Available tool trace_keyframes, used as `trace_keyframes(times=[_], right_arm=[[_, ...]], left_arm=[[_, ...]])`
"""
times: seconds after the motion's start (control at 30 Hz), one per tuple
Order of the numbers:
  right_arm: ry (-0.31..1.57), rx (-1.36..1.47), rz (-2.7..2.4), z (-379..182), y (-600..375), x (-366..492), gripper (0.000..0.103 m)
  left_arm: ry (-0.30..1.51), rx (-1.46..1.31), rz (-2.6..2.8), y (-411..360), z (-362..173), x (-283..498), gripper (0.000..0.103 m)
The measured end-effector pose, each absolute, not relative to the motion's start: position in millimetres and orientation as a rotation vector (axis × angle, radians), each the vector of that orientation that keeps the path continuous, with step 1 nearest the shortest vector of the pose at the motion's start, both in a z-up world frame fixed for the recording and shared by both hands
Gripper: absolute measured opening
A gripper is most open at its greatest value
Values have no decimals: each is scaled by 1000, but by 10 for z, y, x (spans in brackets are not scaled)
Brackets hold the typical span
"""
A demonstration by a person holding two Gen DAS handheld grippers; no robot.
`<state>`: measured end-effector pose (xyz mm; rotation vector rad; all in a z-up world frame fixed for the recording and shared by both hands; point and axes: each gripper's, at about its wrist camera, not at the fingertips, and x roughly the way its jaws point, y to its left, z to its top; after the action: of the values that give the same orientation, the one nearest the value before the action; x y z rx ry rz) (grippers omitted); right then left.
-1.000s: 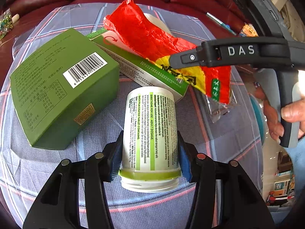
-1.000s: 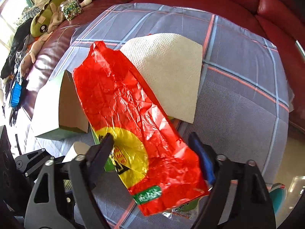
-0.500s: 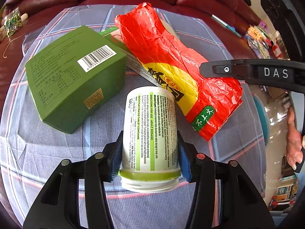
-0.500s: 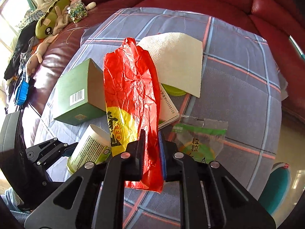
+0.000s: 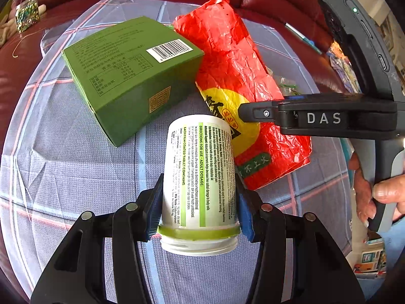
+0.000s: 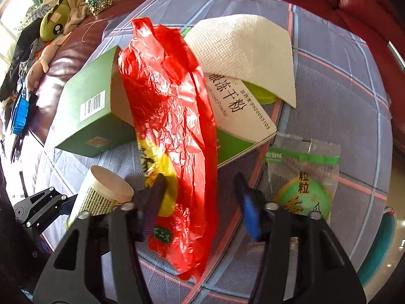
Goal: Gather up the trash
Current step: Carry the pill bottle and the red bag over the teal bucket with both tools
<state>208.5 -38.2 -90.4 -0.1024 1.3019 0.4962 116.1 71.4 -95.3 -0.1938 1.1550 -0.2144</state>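
The left gripper (image 5: pixel 198 200) clamps the tablet bottle (image 5: pixel 200 177) while the right gripper (image 6: pixel 200 195), jaws parted, straddles the red wrapper (image 6: pixel 172 116) at twelve o'clock; closing comes next.

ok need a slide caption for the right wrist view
Open right gripper straddling a red wrapper amid boxes and a napkin.
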Motion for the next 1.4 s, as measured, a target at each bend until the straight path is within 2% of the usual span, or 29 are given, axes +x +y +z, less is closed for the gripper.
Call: trace_keyframes(times=[0.13, 0.47, 0.73, 1.1, 1.4], right_arm=[[1308, -101, 532, -849, -351, 1909, 6], [1152, 84, 456, -157, -1060, 1725, 6], [1094, 246, 310, 5, -2108, 1541, 6], [1034, 405, 49, -123, -3626, 1109, 6], [1088, 494, -112, -686, -4550, 895, 6]], left_arm=[[1145, -207, -207, 753, -934, 1148, 51], [1077, -178, -285, 481, -580, 1144, 51], [1046, -75, -400, -83, -338, 1093, 51], [1044, 51, -592, -1265, -199, 1281, 51], [1064, 114, -693, -2135, -251, 1398, 51]])
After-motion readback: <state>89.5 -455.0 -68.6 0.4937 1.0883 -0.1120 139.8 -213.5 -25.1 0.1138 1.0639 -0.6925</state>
